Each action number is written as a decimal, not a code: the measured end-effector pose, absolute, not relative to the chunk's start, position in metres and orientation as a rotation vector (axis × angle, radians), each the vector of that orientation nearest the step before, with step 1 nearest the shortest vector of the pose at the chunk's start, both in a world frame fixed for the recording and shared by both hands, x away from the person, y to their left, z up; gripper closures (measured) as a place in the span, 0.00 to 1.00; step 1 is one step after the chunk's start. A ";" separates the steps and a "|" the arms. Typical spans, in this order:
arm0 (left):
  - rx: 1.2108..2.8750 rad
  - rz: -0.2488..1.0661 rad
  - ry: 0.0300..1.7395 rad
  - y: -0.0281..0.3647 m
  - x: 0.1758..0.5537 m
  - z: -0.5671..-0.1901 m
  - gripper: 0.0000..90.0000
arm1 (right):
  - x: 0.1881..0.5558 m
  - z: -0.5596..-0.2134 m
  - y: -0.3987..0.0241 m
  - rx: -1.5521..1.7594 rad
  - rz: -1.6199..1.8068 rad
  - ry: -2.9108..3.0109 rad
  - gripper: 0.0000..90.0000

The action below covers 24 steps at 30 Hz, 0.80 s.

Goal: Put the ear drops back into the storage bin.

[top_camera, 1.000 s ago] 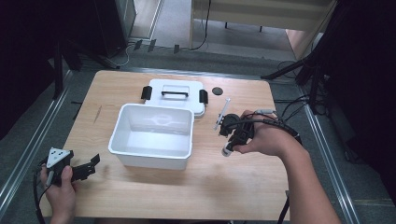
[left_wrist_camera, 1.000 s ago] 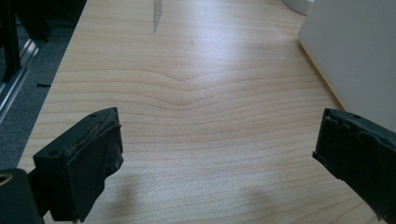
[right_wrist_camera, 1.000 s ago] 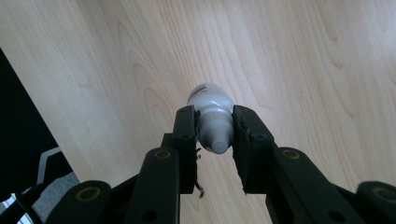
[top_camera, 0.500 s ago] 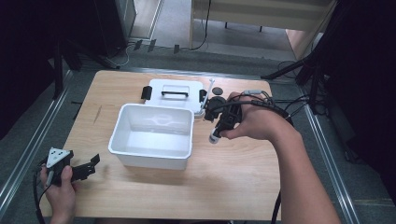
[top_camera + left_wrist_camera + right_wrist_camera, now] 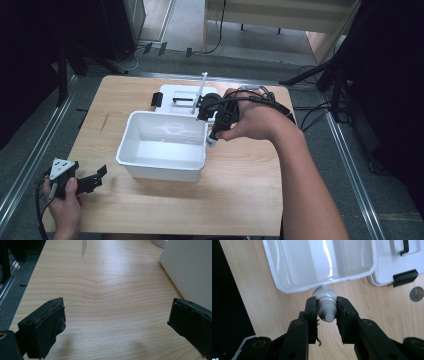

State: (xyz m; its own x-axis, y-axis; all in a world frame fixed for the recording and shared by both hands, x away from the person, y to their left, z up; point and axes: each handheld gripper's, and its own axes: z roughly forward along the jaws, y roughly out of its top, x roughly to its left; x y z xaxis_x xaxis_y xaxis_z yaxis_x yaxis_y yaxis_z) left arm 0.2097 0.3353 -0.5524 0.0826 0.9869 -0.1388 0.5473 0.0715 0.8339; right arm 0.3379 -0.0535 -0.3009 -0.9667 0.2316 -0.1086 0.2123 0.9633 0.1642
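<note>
A small white bottle [image 5: 325, 300] with a grey cap sits between the jaws of my right gripper [image 5: 326, 308], which is shut on it. In the high view that gripper [image 5: 216, 126] holds the bottle [image 5: 211, 142] tilted just outside the right rim of an open white bin [image 5: 160, 170]. The bin [image 5: 312, 260] looks bare inside. Its lid [image 5: 182, 95] with black latches lies flat behind it. My left gripper [image 5: 87, 182] rests at the table's near left corner, with its jaws [image 5: 115, 317] wide open over bare wood.
The bin's white side wall [image 5: 190, 270] stands to the right of the left gripper. A small round dark disc [image 5: 416, 293] lies on the wood beside the lid [image 5: 397, 262]. Metal rails run along both table sides, and cables lie at the far right.
The right gripper has carried the bottle leftwards from the right part of the table to the bin's right rim. The left gripper has stayed put.
</note>
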 end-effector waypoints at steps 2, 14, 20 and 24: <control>1.578 0.709 1.566 0.335 0.210 -0.552 0.02 | 0.338 -0.302 -0.047 0.324 0.229 2.991 0.80; 1.578 0.708 1.566 0.335 0.209 -0.552 0.02 | 0.340 -0.324 -0.006 0.219 0.169 3.022 0.80; 1.573 0.706 1.565 0.335 0.209 -0.552 0.02 | 0.345 -0.341 0.000 0.176 0.159 3.015 0.80; 1.574 0.706 1.564 0.335 0.209 -0.552 0.02 | 0.348 -0.350 0.000 0.161 0.143 3.005 0.80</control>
State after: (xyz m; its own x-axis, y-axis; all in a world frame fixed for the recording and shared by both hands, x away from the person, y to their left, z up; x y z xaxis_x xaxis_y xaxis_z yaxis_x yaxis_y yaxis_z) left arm 0.2094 0.3352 -0.5522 0.0837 0.9863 -0.1419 0.5461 0.0738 0.8345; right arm 0.3477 0.0003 -0.3497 -0.9861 0.1120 -0.1230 0.0998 0.9899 0.1010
